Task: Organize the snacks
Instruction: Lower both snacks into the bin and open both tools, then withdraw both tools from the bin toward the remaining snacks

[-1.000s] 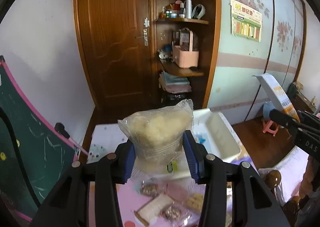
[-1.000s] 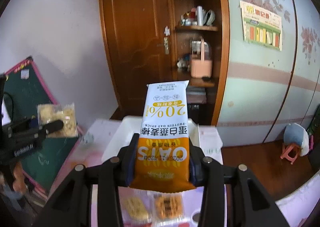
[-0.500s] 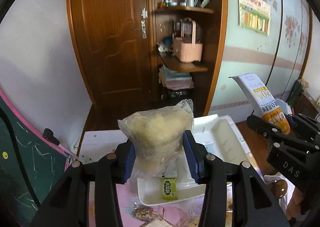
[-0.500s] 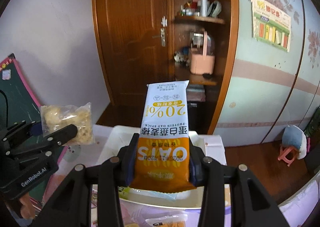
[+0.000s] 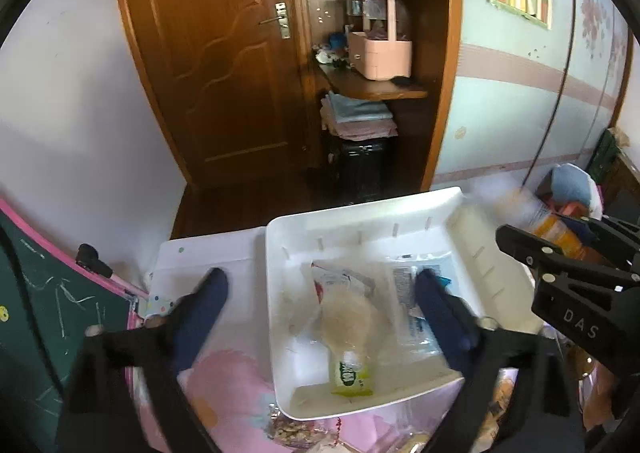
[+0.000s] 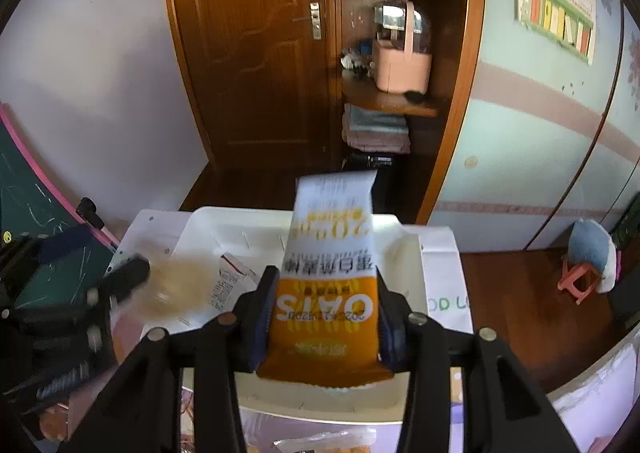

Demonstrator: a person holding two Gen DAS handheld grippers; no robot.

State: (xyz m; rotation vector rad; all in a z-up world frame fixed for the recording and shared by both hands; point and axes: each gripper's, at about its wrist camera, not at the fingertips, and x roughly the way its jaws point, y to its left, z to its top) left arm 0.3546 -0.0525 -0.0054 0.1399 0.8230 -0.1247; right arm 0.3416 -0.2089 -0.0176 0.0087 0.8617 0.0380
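My left gripper (image 5: 320, 289) is open over the white bin (image 5: 280, 253), its blue pads spread wide. The clear bag of pale snacks (image 5: 348, 321) is blurred between them, inside the bin above other packets, free of the pads. My right gripper (image 6: 324, 301) is shut on the orange and white oat stick pack (image 6: 328, 281), held upright over the bin's near side (image 6: 320, 397). The pack and right gripper show at the right of the left wrist view (image 5: 560, 233). The left gripper shows at the left of the right wrist view (image 6: 120, 281).
The bin sits on a pink table (image 5: 232, 385) with more snack packets at its near edge (image 5: 296, 429). A green chalkboard (image 5: 36, 313) leans at the left. A wooden door and shelves (image 5: 360, 53) stand behind. A small pink stool (image 6: 580, 277) is on the floor at the right.
My left gripper opened and let go of the clear snack bag, which dropped into the bin. Both grippers tilted down and moved closer over the bin.
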